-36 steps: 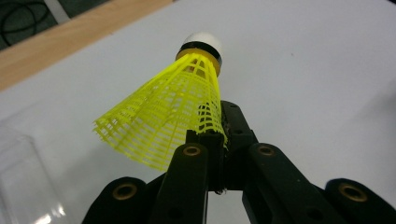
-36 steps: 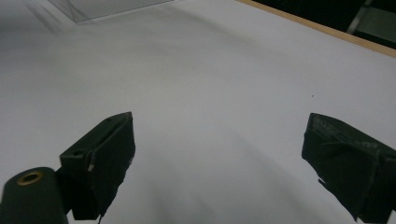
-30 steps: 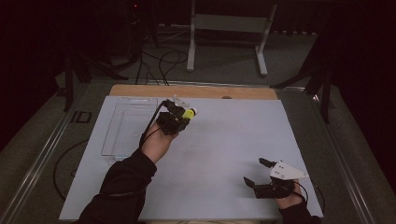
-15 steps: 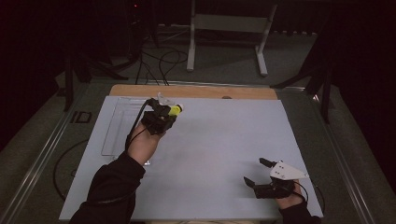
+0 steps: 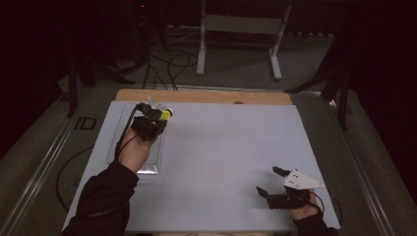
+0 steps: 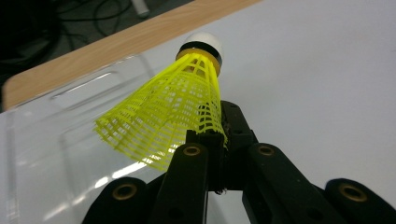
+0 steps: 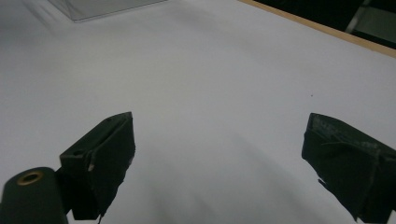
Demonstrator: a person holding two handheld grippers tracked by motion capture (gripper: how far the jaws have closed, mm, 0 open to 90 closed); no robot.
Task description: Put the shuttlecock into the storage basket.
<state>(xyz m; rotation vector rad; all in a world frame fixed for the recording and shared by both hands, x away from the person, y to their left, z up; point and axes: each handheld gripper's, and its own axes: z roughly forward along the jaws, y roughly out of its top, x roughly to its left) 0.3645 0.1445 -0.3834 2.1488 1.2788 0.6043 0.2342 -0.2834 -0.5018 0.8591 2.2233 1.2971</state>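
Observation:
A yellow plastic shuttlecock (image 6: 173,109) with a white cork tip is pinched by its net skirt in my left gripper (image 6: 212,140), whose jaws are shut on it. From above, that left gripper (image 5: 156,115) and the shuttlecock (image 5: 166,114) hang over the far right corner of a clear plastic tray (image 5: 115,147) at the table's left. Near the front right edge, my right gripper (image 5: 268,182) rests low over the white table with its jaws wide apart. In the right gripper view the right gripper (image 7: 219,154) has only bare table between its fingers.
The white table sheet (image 5: 231,147) ends in a wooden strip (image 5: 206,96) at the far edge. A metal stand (image 5: 241,29) and cables lie on the dark floor beyond. A corner of the clear tray (image 7: 98,9) lies far off in the right gripper view.
My left hand has carried the shuttlecock leftward from the table's middle-left to above the tray's right edge. The right gripper has stayed where it was.

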